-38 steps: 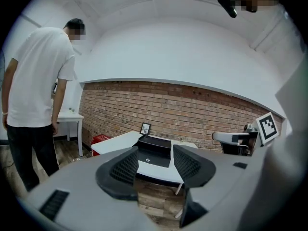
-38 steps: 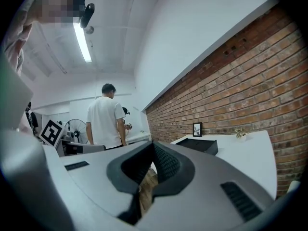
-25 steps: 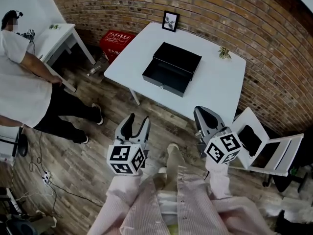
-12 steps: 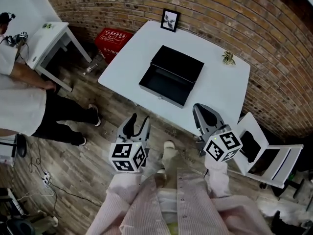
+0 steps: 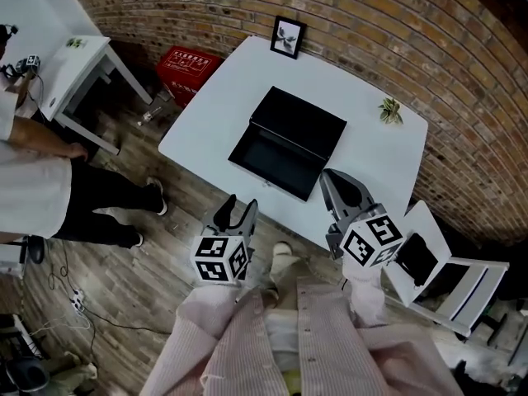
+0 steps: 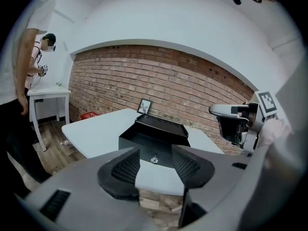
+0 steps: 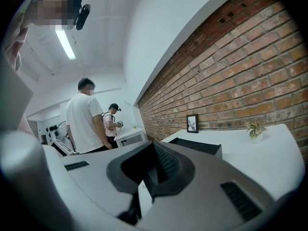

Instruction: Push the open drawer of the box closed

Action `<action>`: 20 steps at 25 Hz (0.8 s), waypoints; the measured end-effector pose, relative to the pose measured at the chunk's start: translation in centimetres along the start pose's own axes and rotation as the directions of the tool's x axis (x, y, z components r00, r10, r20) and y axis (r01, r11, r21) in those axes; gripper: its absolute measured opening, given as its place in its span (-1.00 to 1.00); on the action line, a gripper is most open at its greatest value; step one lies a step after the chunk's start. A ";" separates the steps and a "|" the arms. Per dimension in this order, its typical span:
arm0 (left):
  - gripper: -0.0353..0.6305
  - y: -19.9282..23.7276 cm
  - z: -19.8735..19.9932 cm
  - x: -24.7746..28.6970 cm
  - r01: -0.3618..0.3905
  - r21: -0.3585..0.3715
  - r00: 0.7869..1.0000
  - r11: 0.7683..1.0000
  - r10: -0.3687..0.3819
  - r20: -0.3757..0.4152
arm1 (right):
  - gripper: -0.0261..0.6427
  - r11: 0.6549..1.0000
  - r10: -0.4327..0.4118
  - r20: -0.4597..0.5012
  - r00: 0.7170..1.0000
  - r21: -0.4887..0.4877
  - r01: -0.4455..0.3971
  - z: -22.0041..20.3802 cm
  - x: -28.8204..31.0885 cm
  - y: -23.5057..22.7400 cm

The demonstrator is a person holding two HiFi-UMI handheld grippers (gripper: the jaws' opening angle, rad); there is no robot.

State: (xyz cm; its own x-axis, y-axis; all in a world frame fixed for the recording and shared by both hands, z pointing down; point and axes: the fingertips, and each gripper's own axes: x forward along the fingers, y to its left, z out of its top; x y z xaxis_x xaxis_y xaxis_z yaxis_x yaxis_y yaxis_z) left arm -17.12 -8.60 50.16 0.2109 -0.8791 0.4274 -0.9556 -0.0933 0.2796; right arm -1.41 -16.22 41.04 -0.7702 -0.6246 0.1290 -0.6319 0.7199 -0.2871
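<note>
A black box (image 5: 290, 139) lies on the white table (image 5: 371, 151), its drawer (image 5: 266, 160) pulled out toward the table's near edge. The left gripper view shows the drawer front and its small knob (image 6: 154, 160) facing me. My left gripper (image 5: 238, 208) hangs over the floor just short of the table edge, jaws open and empty (image 6: 155, 165). Over the table's near right edge is my right gripper (image 5: 334, 180), to the right of the drawer, its jaws together with nothing in them (image 7: 153, 148). Neither gripper touches the box.
A framed picture (image 5: 288, 35) and a small potted plant (image 5: 389, 110) stand at the table's back by the brick wall. A red crate (image 5: 188, 68), a second white table (image 5: 70, 64) and a person (image 5: 33, 180) are at the left. A white chair (image 5: 445, 271) stands at the right.
I have come closer to the table, so the box sits lower and larger in the head view. Both grippers have advanced toward the table edge. The person at the left has slid further out of view.
</note>
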 end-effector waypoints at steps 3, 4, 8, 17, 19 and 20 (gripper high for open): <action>-0.30 0.1 -0.6 1.7 0.017 0.002 0.999 1.000 -0.017 -0.029 | -0.91 1.000 0.013 -0.011 1.000 0.011 -0.013 -0.3 1.1 -0.8; -0.30 0.1 -0.7 2.2 0.022 0.005 0.999 1.000 -0.022 -0.040 | -0.91 1.000 0.018 -0.015 1.000 0.014 -0.017 -0.3 1.5 -1.1; -0.30 -0.2 -1.4 4.3 0.057 0.000 0.994 0.998 -0.057 -0.089 | -0.91 0.999 0.035 -0.018 0.999 0.026 -0.034 -0.2 2.8 -2.2; -0.29 0.1 -3.8 7.1 0.093 -0.001 0.977 0.996 -0.092 -0.191 | -0.91 0.997 0.077 -0.032 0.997 0.035 -0.076 -0.7 4.0 -2.8; -0.30 0.2 -4.3 7.7 0.099 -0.004 0.973 0.995 -0.097 -0.210 | -0.91 0.997 0.074 -0.034 0.997 0.040 -0.073 -0.8 4.0 -3.0; -0.31 0.2 -4.6 7.9 0.102 -0.003 0.970 0.995 -0.100 -0.220 | -0.91 0.997 0.072 -0.036 0.997 0.043 -0.071 -0.9 4.0 -3.1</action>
State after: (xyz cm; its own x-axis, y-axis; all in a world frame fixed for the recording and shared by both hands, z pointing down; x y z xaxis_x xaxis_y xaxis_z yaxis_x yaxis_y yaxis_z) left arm -14.73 -13.44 57.56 0.3459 -0.7409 0.5756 -0.9283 -0.1810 0.3248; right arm -2.56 -20.67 43.28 -0.8166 -0.5594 0.1422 -0.5713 0.7486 -0.3364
